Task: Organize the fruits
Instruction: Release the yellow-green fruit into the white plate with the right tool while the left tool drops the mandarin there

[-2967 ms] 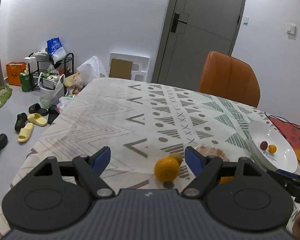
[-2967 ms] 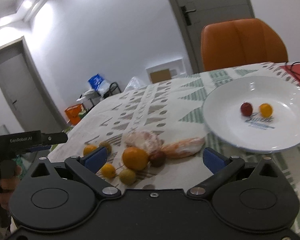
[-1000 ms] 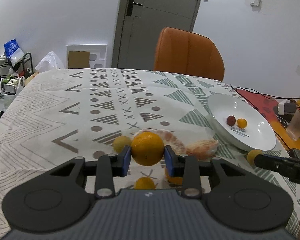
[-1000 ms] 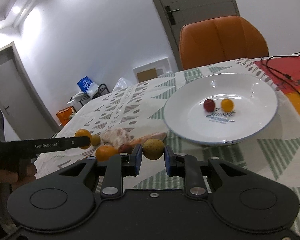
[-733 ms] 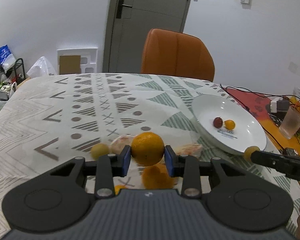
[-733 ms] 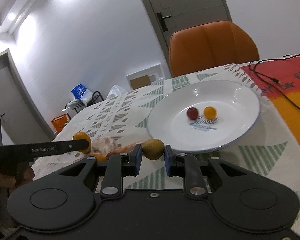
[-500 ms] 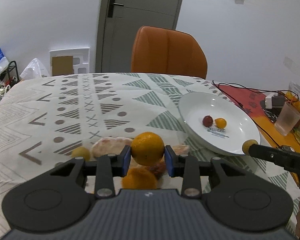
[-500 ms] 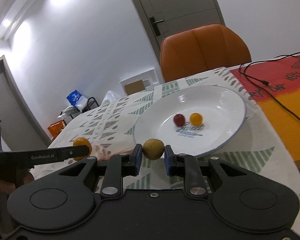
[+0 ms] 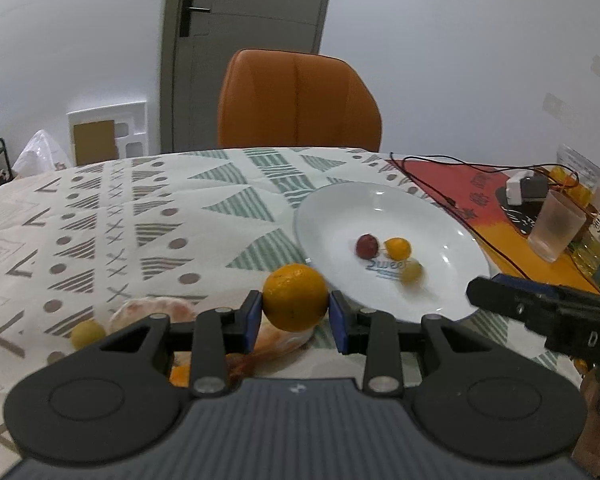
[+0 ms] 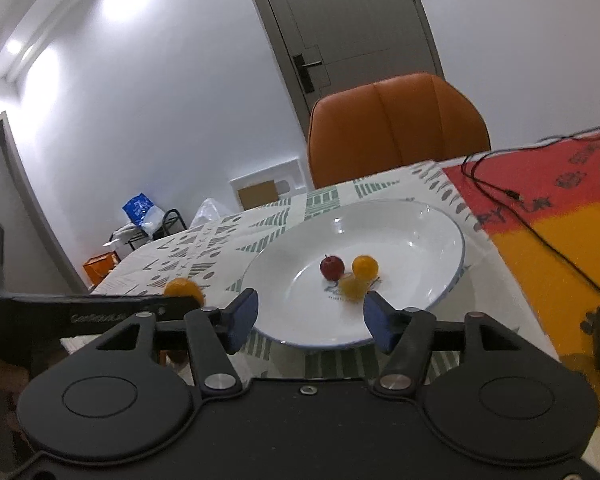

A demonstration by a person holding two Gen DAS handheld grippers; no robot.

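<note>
Tabletop [image 9: 220, 208]: patterned cloth; wide bare room from 9 to 12 o'clock of the plate.
Plate [image 9: 452, 240]: white, at 1 o'clock of the left tongs; rim just beyond the orange.
Left tongs [image 9: 295, 316]: pinching the orange [image 9: 295, 297], held above the leftover fruit on the cloth.
Right tongs [image 10: 310, 315]: spread, nothing between them, over the plate's near rim.
Small fruit [image 10: 352, 286]: blurred, probably rolling, at 6 o'clock of the red fruit [image 10: 332, 267].
Risk: the orange, let go near the rim, could roll off or knock the small fruits.
Risk: cables [image 9: 452, 200] and cup [image 9: 556, 226] crowd 3 o'clock.
</note>
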